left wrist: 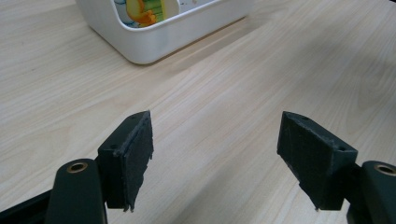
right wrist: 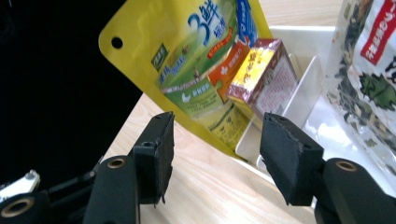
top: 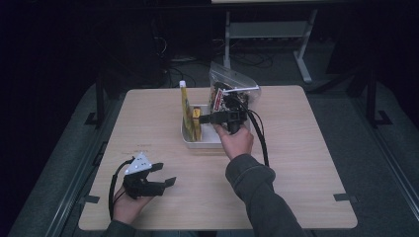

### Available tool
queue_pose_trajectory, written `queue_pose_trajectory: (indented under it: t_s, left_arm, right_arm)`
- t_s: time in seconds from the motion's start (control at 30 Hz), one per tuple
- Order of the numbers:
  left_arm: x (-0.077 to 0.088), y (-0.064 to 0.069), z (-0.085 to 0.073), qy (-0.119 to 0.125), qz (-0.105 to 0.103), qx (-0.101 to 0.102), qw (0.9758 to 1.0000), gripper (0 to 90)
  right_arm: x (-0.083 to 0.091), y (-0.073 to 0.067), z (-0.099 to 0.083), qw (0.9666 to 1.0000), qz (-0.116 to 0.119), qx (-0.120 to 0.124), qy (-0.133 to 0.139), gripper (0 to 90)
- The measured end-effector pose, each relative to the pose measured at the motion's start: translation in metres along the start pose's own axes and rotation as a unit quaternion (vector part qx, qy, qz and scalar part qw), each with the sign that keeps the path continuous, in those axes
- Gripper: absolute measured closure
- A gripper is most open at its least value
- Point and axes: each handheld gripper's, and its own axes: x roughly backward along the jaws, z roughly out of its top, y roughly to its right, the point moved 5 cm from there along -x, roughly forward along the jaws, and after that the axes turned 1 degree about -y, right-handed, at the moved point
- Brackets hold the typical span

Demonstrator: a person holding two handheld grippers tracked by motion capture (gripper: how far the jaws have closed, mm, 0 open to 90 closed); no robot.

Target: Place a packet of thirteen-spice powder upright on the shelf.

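Left gripper [top: 165,174] rests at lower left of the high view, jaws wide apart; right gripper [top: 205,118] at centre, forearm extended, jaws seemingly parted, nothing between them

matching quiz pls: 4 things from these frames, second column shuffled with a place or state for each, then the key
Things:
1. yellow pouch
2. small box
3. clear bag
4. left gripper

Places or states:
A. jaws open over bare table, away from the white bin
B. stands upright at the bin's left end
C. leans against the yellow pouch, inside the bin
D. at the bin's right end, dark contents, red and white label

Pairs: 1-B, 2-C, 3-D, 4-A
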Motion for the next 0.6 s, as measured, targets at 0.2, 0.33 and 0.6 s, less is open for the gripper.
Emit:
queue_pose_trajectory:
  t_s: [0.2,0.33,0.6]
  left_arm:
    - [0.000,-0.001,0.000,-0.001,0.002,0.000,1.0000,26.0]
    - [0.000,-0.001,-0.001,-0.001,0.002,-0.001,1.0000,25.9]
    - [0.000,-0.001,-0.001,-0.002,0.001,0.000,1.0000,25.9]
  right_arm:
    - [0.005,0.002,-0.007,0.9999,0.013,0.002,-0.001,42.3]
    - [0.009,0.005,-0.011,0.9998,0.020,0.001,-0.004,42.1]
    - [0.015,0.009,-0.022,0.9996,0.028,-0.001,-0.005,41.0]
